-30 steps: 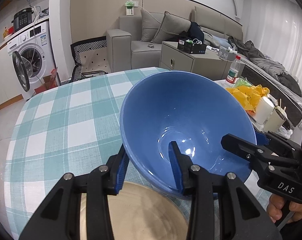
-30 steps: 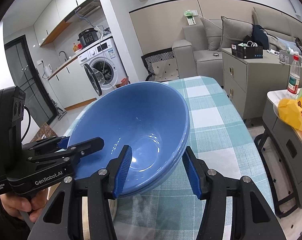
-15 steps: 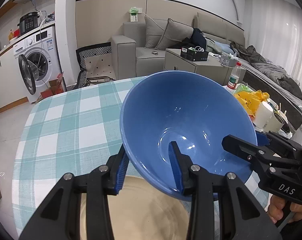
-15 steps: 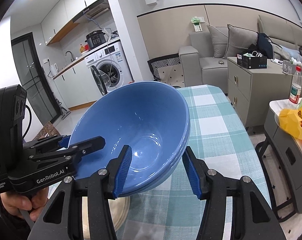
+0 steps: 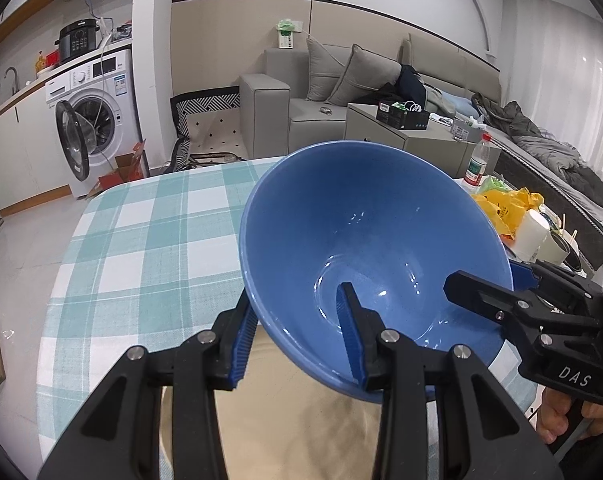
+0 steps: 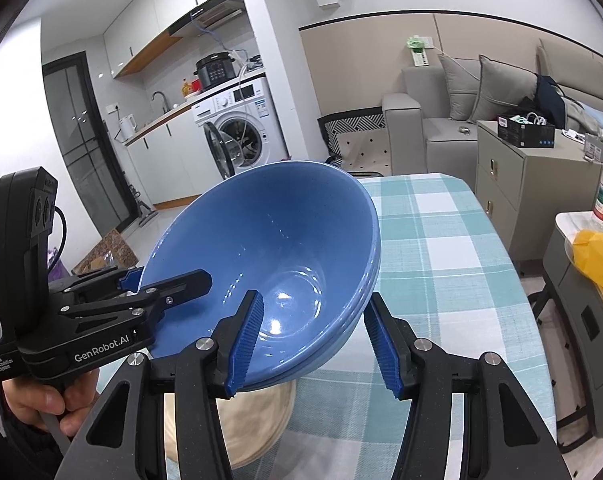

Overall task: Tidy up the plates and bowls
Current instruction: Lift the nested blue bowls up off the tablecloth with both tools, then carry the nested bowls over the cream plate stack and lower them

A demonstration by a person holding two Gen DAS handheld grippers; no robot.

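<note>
Both claws clamped on stacked blue bowls [image 5: 365,240], beige plate [image 6: 253,420] beneath half hidden.

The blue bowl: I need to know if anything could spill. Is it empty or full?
Empty. The blue bowl shows a bare glossy inside down to its base in both wrist views. It is tilted, held at the rim by both grippers.

The big blue bowl [image 5: 365,240] is tipped up above the table, and another blue bowl [image 6: 341,320] sits under it; a tan plate [image 5: 301,420] lies flat below at 6 o'clock
</note>
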